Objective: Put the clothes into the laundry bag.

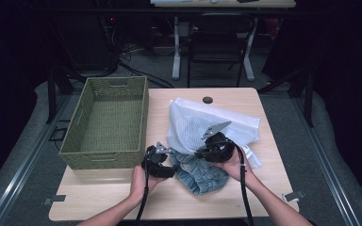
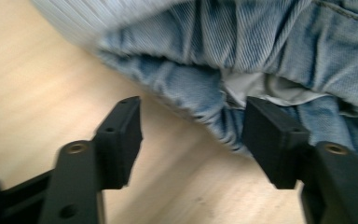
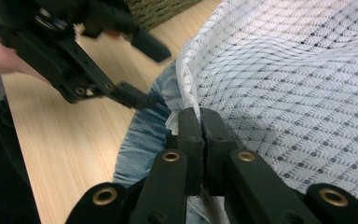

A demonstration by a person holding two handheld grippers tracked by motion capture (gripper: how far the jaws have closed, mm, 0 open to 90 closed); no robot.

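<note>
Denim garment (image 1: pixel 201 172) lies bunched on the wooden table (image 1: pixel 122 193), partly tucked into the mouth of the white mesh bag (image 1: pixel 193 123), beside an empty green woven basket (image 1: pixel 107 123). Right gripper (image 3: pixel 199 122) is pressed together on the bag's edge, while left gripper (image 2: pixel 191 135) has its jaws spread at the denim's hem, pinching nothing.

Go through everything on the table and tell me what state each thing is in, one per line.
Woven basket: upright, nothing inside.
White mesh bag: lying flat, its edge pinched by the right claw, which is shut.
Denim garment: bunched up, partly tucked into the bag's mouth.
Left claw: open, jaws apart at the denim's folded edge, not pressing it.
</note>
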